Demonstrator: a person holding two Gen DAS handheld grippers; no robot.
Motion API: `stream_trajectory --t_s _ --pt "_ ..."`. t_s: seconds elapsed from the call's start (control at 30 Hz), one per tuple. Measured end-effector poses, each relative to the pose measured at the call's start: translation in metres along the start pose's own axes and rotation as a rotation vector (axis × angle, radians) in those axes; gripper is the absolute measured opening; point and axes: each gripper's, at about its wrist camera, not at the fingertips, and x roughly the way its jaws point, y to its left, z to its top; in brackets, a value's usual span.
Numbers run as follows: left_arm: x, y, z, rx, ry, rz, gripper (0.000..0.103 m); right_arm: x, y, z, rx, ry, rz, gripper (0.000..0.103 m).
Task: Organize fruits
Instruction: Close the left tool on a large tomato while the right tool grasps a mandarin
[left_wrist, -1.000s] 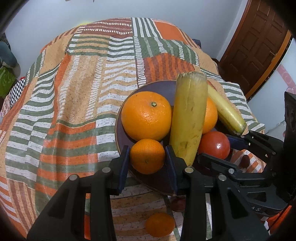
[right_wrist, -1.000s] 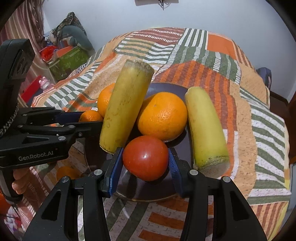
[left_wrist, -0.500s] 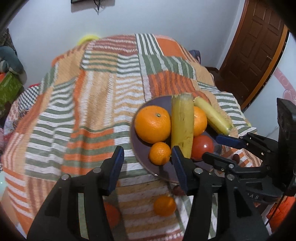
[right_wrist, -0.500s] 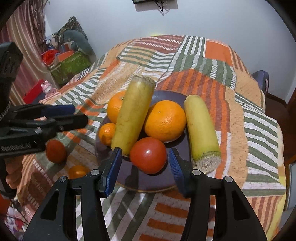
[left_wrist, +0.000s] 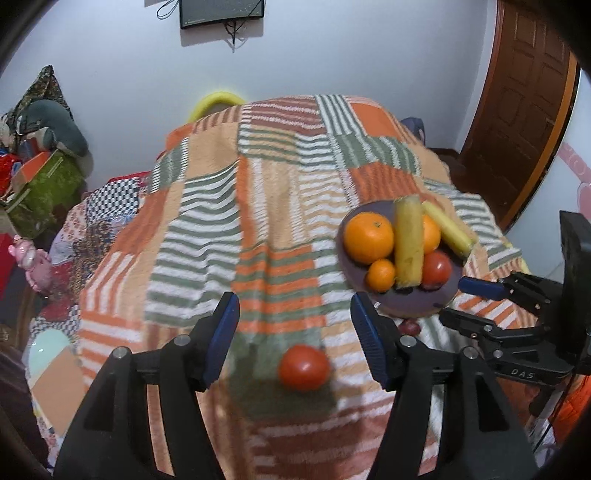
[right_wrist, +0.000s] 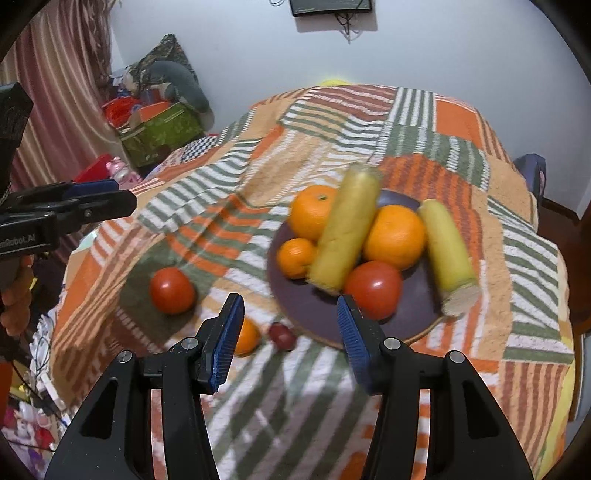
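Note:
A dark purple plate on the striped blanket holds two large oranges, a small mandarin, a red tomato and two yellow corn-like cobs. The plate also shows in the left wrist view. A loose tomato lies left of the plate; in the left wrist view it sits just below my open, empty left gripper. My right gripper is open and empty, pulled back in front of the plate. A loose mandarin and a small dark red fruit lie by its fingers.
The patchwork blanket covers a raised surface that drops off at the near and side edges. A green box and clutter stand on the floor at left. A brown door is at the right.
Both grippers have pulled back and up from the plate, leaving the small mandarin and the tomato on it. The left gripper has swung left, over the loose tomato.

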Motion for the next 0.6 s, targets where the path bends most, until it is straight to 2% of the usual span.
stream_trajectory --t_s 0.13,0.23,0.3,0.5,0.6 --pt "-0.009 0.018 -0.014 0.019 0.024 0.048 0.062 0.006 0.017 -0.008 -0.025 0.018 0.021 0.049" --pt "-0.014 0.032 -0.024 0.021 0.044 0.055 0.063 0.015 0.027 -0.015 -0.031 0.046 0.038 0.048" --pt "-0.013 0.036 -0.031 0.023 0.055 0.059 0.063 0.019 0.032 -0.018 -0.029 0.058 0.039 0.044" --pt "0.011 0.035 -0.049 0.005 0.106 -0.008 0.063 0.039 0.038 -0.021 -0.043 0.105 0.025 0.034" --pt "0.026 0.026 -0.055 0.017 0.129 -0.043 0.063 0.047 0.039 -0.021 -0.047 0.125 0.022 0.033"
